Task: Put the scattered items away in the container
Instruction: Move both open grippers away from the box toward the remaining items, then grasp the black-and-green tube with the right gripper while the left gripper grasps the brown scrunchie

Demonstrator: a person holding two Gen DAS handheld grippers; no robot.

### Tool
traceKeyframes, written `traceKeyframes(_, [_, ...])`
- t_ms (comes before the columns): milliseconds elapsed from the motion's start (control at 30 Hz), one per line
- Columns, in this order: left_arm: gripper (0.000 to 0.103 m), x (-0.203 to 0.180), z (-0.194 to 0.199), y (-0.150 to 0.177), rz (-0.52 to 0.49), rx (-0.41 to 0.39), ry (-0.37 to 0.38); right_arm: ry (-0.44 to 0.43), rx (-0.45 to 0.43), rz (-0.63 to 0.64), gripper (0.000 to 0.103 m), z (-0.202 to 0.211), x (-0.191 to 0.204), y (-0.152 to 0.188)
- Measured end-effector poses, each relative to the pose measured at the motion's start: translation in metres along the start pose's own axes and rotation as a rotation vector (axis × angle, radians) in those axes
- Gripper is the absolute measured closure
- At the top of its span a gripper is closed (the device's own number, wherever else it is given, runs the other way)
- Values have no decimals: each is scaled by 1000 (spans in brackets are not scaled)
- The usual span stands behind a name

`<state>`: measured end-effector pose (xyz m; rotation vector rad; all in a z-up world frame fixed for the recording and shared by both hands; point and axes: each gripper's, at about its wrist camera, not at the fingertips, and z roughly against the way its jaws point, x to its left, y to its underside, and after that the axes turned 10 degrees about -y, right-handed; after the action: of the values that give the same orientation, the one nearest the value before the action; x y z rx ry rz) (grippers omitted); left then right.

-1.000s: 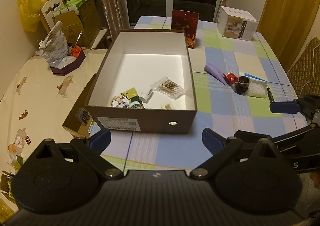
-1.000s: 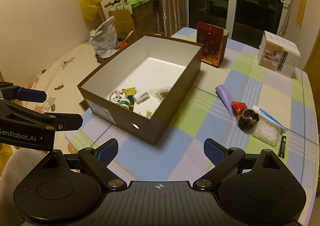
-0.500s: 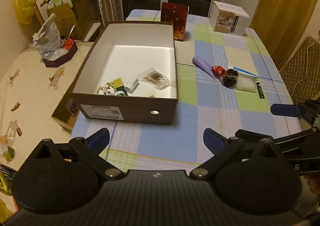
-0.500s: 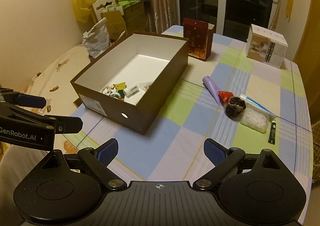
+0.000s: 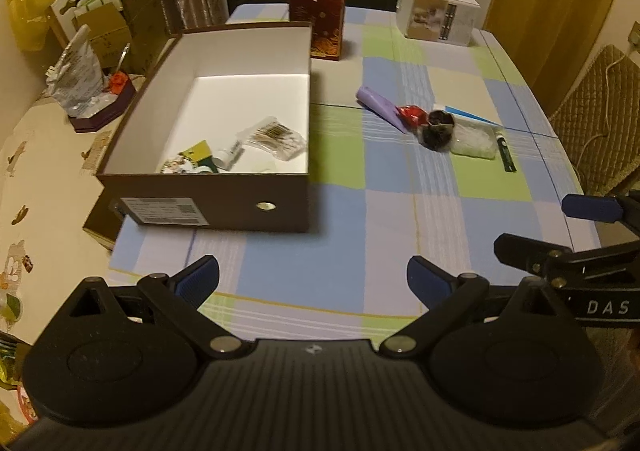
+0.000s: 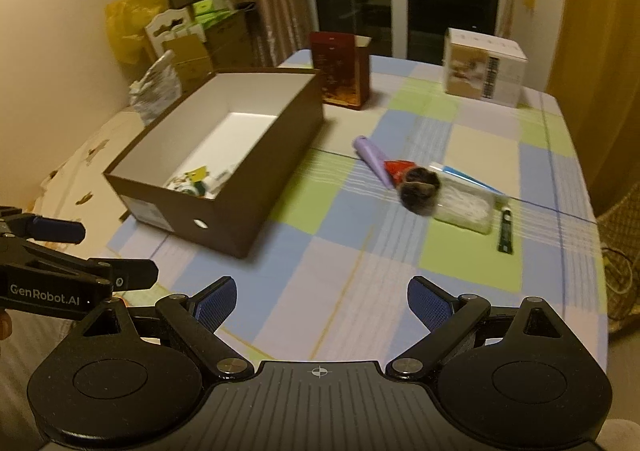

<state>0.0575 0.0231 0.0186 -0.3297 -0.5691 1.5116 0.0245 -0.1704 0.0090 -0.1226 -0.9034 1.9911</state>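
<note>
A brown shoebox with a white inside stands on the checked tablecloth and holds several small items, among them a clear packet. To its right lie a purple tube, a red wrapper, a dark round thing, a clear bag and a dark marker. My left gripper is open and empty, near the table's front edge. My right gripper is open and empty too, well short of the items.
A red carton and a white box stand at the table's far end. A side table on the left carries a foil bag. A wicker chair stands at the right. Cardboard boxes are stacked at the back left.
Both grippers have pulled back and swung right, so the shoebox sits further left and the scattered items nearer the middle. Nothing was picked up.
</note>
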Motion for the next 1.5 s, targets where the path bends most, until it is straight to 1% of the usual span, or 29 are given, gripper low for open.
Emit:
traceKeyframes(233, [4, -25, -7, -7, -46, -12, 19, 64, -27, -27, 6, 12, -28, 4])
traceKeyframes(367, [4, -39, -13, -13, -69, -15, 40, 91, -47, -79, 6, 16, -50, 7])
traceKeyframes(533, [4, -58, -22, -20, -97, -23, 65, 120, -49, -125, 6, 17, -74, 10])
traceKeyframes(633, [4, -72, -29, -24, -128, -37, 70, 132, -44, -140, 6, 14, -87, 12])
traceKeyframes(767, [4, -88, -44, -32, -143, -22, 88, 161, -51, -158, 6, 7, -105, 15])
traceKeyframes(967, [5, -113, -67, -44, -188, -22, 86, 166, -44, -244, 6, -6, -144, 13])
traceKeyframes(1133, [6, -128, -91, -54, -204, -3, 99, 181, 8, -203, 6, -26, -164, 10])
traceKeyframes(1233, [9, -135, -105, -60, -202, -1, 108, 182, 30, -183, 6, -38, -175, 9])
traceKeyframes(1300, [10, -139, -115, -65, -200, 0, 114, 183, 36, -212, 6, -46, -185, 8])
traceKeyframes(1367, [10, -143, -125, -70, -197, 2, 125, 164, 18, -251, 6, -53, -197, 6])
traceKeyframes(1433, [12, -148, -135, -75, -195, 7, 132, 171, -3, -259, 6, -57, -208, 3])
traceKeyframes(1500, [21, -152, -144, -80, -196, 6, 143, 185, -3, -268, 6, -65, -220, -3])
